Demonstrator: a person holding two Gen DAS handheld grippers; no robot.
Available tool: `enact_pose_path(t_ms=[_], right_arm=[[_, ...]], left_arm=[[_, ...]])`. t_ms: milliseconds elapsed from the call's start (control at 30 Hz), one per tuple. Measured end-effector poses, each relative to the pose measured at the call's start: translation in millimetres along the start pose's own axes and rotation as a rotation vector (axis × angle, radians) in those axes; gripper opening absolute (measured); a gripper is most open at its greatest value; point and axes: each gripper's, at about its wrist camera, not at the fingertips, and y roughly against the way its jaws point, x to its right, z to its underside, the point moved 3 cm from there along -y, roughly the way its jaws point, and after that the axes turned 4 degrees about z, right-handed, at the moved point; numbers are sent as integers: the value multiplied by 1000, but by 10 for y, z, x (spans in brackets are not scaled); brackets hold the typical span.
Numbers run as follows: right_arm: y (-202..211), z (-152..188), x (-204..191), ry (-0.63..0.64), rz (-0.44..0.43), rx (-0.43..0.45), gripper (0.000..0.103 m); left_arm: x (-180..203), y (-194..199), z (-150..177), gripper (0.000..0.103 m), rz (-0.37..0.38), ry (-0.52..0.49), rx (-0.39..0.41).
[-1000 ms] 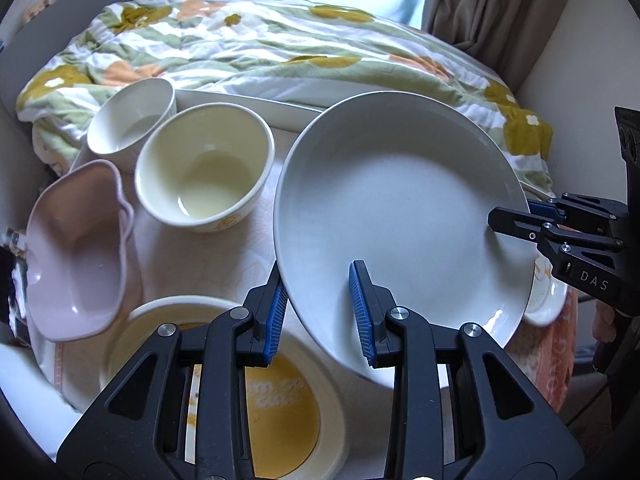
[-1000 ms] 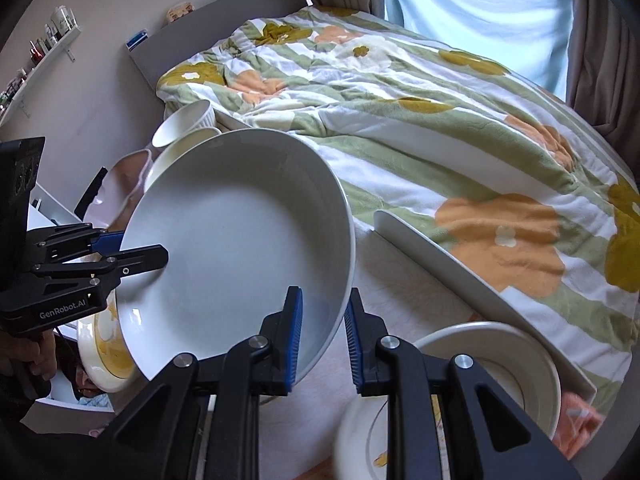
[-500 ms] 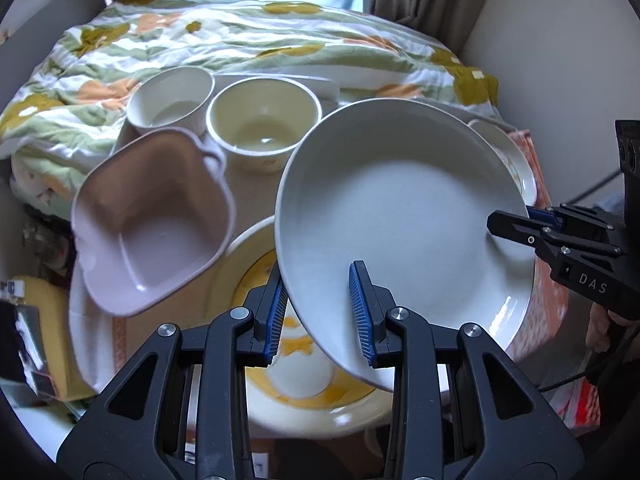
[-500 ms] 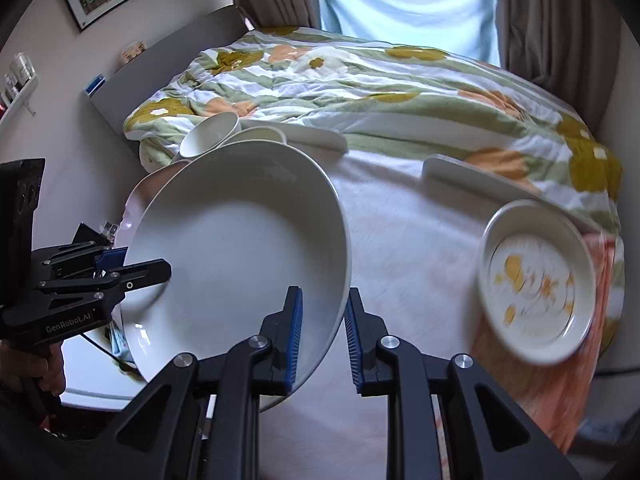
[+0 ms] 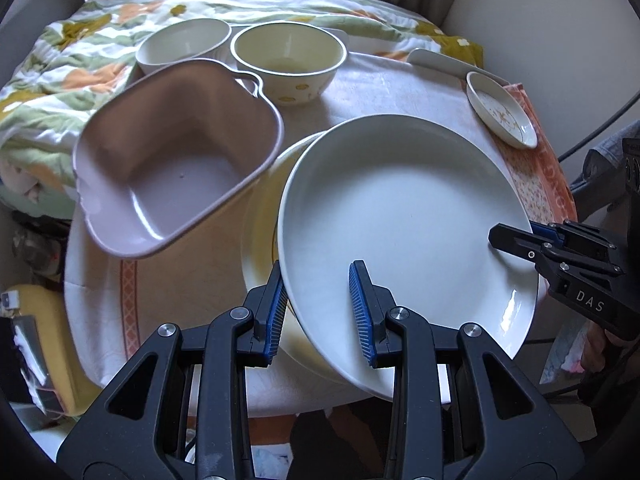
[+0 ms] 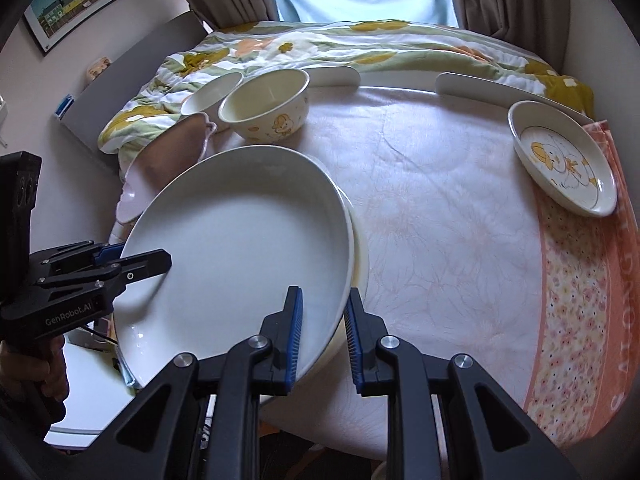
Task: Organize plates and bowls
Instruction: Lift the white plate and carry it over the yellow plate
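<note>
We held the large round white ceramic plate (image 5: pixel 404 216) by its rim from two sides; our left gripper (image 5: pixel 318 308) was clamped on the near edge, its blue-padded fingers (image 5: pixel 360 300) pinching the rim; our right gripper (image 6: pixel 322 336) was clamped likewise on the opposite edge. The plate hung tilted just over a cream plate with a yellow centre (image 5: pixel 264 216), which lay on the pale cloth-covered table (image 6: pixel 440 220); whether the two touched we could not tell. Beside it on the left sat a pink squarish dish with handles (image 5: pixel 176 160); behind stood a cream bowl with a duck print (image 6: pixel 268 104) and a white ribbed bowl (image 5: pixel 182 44); a small duck-patterned plate (image 6: pixel 564 156) lay well apart at the right edge.
</note>
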Motion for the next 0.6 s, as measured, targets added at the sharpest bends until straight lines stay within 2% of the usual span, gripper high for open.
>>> enact_pose_path(t_ms=[267,600], right_arm=[[-96,109,-32,-4,59,8,19],[-138,141,-48,-8,87,24,19]], left_arm=[[-30,-199,-20,28,14,-17,-10],[-45,-330,-29,28,21,-14,-26]])
